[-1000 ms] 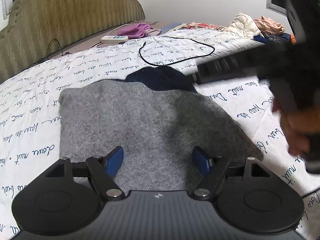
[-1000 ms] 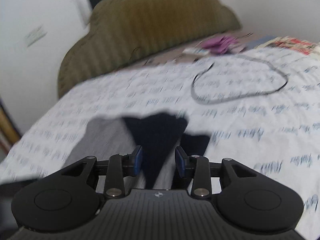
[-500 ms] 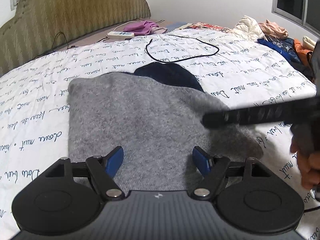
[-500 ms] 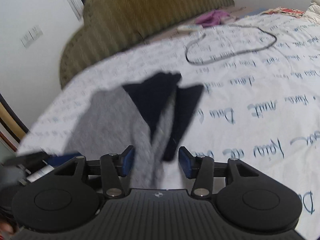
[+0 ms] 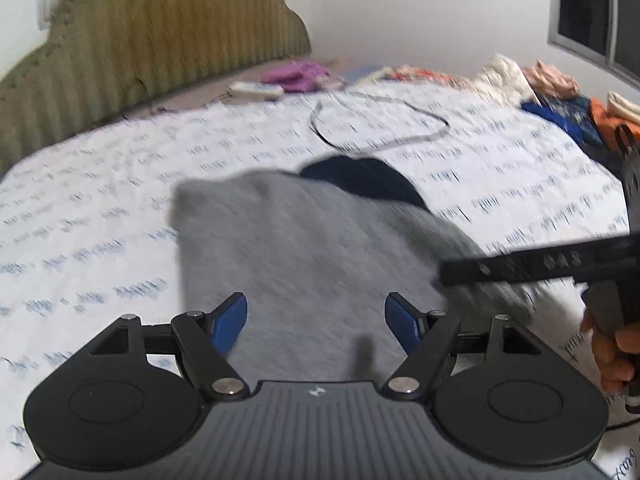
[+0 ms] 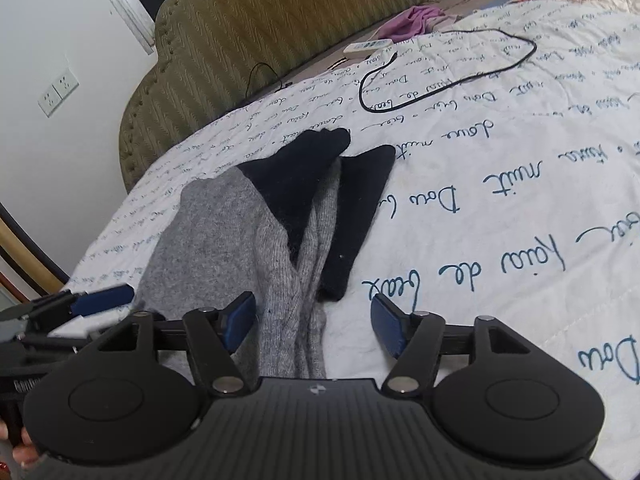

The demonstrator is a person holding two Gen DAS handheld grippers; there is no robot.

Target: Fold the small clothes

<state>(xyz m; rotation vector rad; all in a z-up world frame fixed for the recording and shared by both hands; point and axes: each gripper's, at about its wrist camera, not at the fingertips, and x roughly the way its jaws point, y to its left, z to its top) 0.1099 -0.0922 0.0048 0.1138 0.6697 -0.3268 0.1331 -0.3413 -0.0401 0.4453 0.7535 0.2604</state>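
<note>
A heather-grey knitted garment with dark navy panels lies on a white quilted bedspread printed with dark blue handwritten script. The padded headboard is olive green with a fine ribbed chevron weave. A thin black cable loops across the white cover, near a white remote control and a crumpled purple cloth. Both black plastic grippers carry blue finger pads.

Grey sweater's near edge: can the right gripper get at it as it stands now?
Probably yes. The right gripper has its jaws opening with the grey sweater edge lying between the fingers, pads off it, and nothing covers that fold on the bedspread.
</note>
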